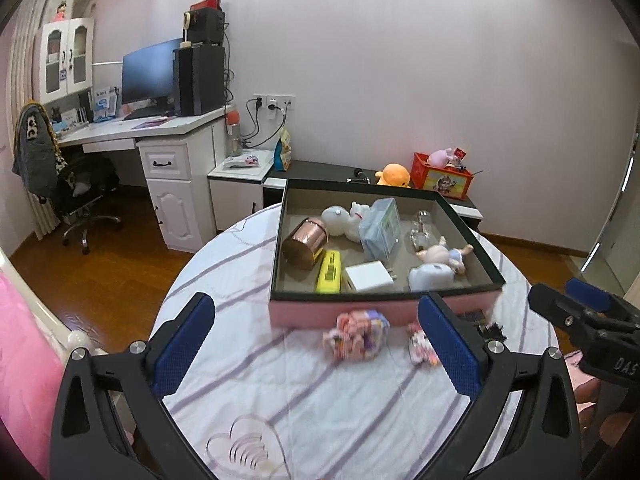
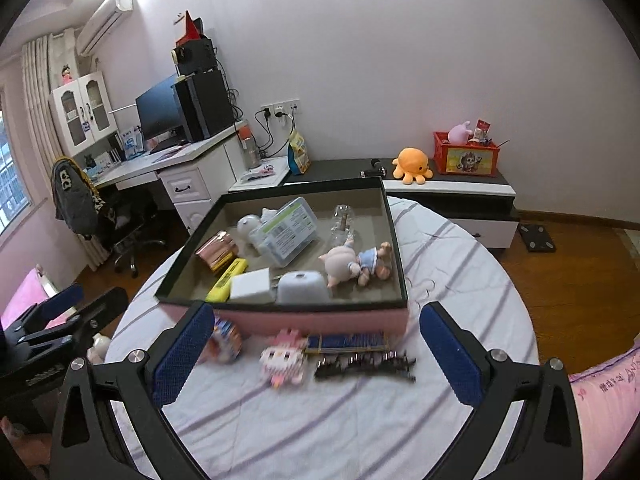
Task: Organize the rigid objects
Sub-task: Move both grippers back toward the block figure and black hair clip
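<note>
A pink box with a dark rim sits on the round table and holds several items: a copper can, a yellow stapler, a white charger, a clear plastic case and a pig doll. In front of it on the cloth lie a pink block figure, a second small block toy, a blue strip and a black comb. My left gripper is open and empty, near the block toys. My right gripper is open and empty above the same items.
The table wears a white cloth with purple stripes. A white desk with monitor and office chair stands at the left. A low cabinet behind carries an orange plush and a red crate. Pink bedding lies at the left.
</note>
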`<state>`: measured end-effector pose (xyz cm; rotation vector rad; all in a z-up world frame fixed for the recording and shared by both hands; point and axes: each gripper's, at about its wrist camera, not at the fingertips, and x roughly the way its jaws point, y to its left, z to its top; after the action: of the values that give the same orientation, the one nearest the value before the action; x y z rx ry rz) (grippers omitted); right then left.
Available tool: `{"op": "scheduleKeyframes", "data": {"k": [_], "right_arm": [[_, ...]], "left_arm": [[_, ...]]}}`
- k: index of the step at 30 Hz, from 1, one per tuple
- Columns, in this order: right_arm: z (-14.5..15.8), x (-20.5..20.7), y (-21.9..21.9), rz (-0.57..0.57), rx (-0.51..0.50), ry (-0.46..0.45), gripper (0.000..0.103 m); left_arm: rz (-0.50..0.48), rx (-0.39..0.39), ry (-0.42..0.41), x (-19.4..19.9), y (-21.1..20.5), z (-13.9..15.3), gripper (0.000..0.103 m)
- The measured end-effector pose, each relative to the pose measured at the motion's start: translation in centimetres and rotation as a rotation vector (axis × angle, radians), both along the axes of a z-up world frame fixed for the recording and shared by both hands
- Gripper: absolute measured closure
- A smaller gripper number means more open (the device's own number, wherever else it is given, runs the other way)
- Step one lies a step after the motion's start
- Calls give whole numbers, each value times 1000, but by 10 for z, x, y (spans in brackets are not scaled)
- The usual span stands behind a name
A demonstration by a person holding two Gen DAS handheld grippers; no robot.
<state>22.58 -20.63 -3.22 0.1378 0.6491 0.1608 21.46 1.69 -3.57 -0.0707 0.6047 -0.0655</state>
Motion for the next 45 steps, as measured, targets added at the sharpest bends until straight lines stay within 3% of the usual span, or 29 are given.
{"op": "scheduleKeyframes", "data": {"k": [9,17,28,45], "right_arm": [[18,-58,4,-30,3,-73,0],[11,-91,0,-52,1,-65,0],[15,-104,-8,-81,1,-85,0],[7,-95,-7,-71,-5,-47,0]], "left_arm": [[5,10,-26,-46,-3,7,0],[9,31,-15,-71,-8,2,0],[10,24,-38,-86,-8,8,0],[4,20,1,-72,-11,-5,0]]}}
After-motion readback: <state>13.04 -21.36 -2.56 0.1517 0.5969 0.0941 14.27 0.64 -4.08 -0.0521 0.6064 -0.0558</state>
